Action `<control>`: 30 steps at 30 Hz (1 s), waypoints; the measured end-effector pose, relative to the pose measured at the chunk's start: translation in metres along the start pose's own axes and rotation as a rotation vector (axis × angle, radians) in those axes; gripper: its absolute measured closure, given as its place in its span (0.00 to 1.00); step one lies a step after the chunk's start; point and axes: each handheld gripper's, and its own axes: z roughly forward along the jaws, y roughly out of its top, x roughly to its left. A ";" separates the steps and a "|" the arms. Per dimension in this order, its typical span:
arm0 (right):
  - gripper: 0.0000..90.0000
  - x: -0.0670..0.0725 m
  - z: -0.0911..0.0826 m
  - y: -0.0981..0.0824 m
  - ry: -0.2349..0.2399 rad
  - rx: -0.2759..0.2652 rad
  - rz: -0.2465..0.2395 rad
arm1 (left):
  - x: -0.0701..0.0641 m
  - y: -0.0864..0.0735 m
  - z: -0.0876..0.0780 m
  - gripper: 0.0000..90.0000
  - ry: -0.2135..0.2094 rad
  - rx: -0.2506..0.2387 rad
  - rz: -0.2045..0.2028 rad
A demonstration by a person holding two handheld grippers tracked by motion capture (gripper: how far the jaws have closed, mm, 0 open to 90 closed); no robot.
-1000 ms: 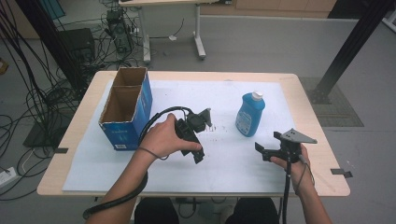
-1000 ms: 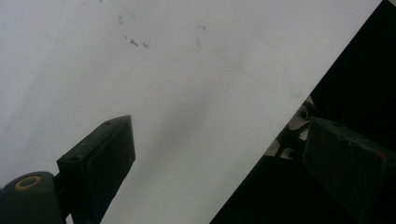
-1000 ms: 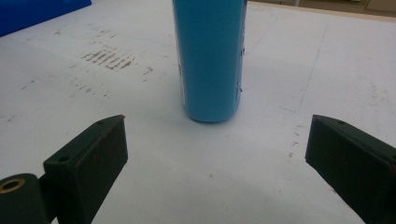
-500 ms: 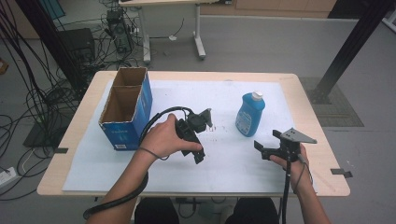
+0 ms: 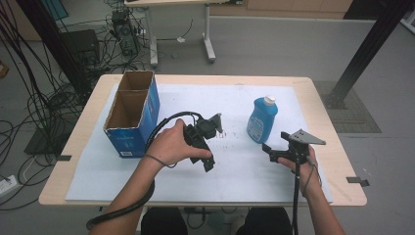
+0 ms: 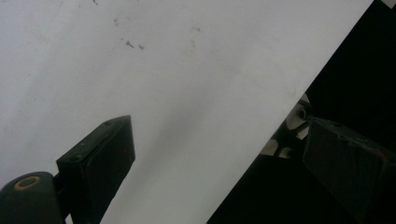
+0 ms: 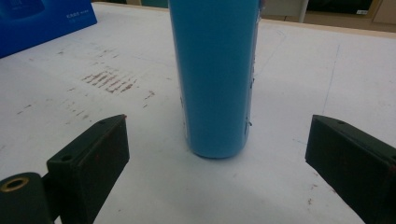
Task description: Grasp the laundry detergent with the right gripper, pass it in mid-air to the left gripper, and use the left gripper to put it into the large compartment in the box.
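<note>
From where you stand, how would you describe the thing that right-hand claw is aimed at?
Start at the white sheet covering the wooden table. Left of centre stands an open blue cardboard box; go right instead, just beyond the open right claw. There stands a blue bottle, upright, the only thing with a white cap.
</note>
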 end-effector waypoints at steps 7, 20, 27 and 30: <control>0.07 -0.001 0.008 0.005 0.003 0.001 -0.008 | -0.001 0.001 -0.002 0.10 -0.005 -0.003 0.007; 0.07 -0.008 0.025 0.013 0.018 -0.003 -0.011 | 0.000 0.002 0.001 0.10 -0.010 0.002 0.010; 0.07 -0.008 0.032 0.018 0.023 -0.005 -0.020 | 0.002 0.000 0.001 0.10 -0.010 0.000 0.002; 0.07 -0.007 0.034 0.019 0.022 -0.003 -0.020 | 0.003 0.000 0.000 0.10 -0.011 -0.001 0.003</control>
